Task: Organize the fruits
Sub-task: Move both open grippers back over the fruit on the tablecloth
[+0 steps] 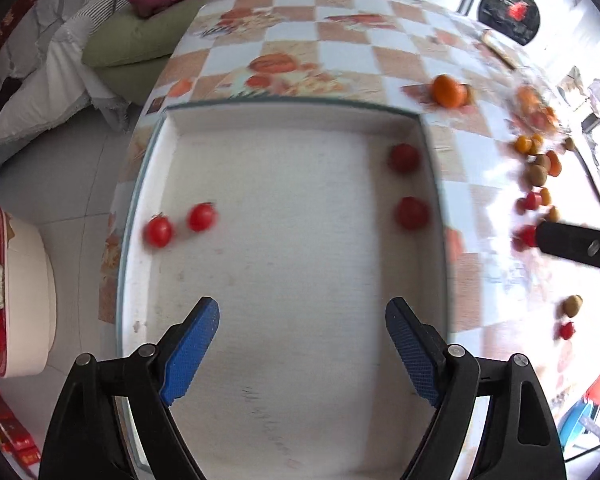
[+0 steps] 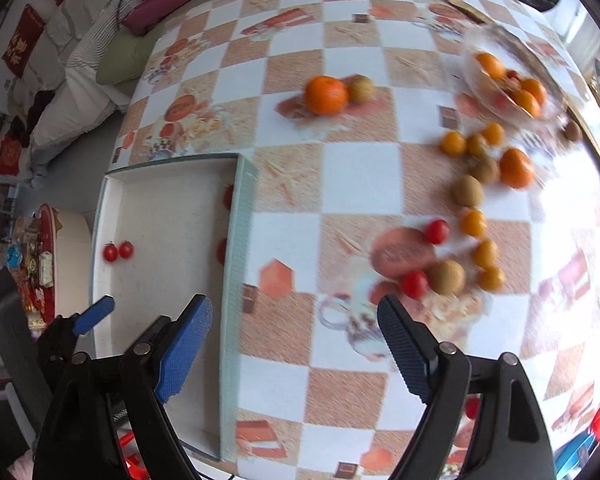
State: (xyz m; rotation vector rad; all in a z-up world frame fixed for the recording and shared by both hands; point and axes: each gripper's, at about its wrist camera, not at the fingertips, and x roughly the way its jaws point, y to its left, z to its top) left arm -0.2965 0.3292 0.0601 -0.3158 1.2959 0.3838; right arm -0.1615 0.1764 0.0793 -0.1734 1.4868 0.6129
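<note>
My left gripper (image 1: 302,344) is open and empty above a white shallow box (image 1: 284,272). The box holds several red cherry tomatoes: two at its left (image 1: 201,217) and two by its right wall (image 1: 411,213). My right gripper (image 2: 294,340) is open and empty over the checked tablecloth, right of the box (image 2: 156,240). Ahead of it lie red cherry tomatoes (image 2: 415,283), yellow ones (image 2: 485,254), brown kiwis (image 2: 447,277) and oranges (image 2: 326,95).
A glass bowl (image 2: 512,76) with oranges stands at the far right of the table. A sofa with cushions (image 2: 112,52) lies beyond the table's left edge. A round white stool (image 1: 24,292) stands on the floor left of the table.
</note>
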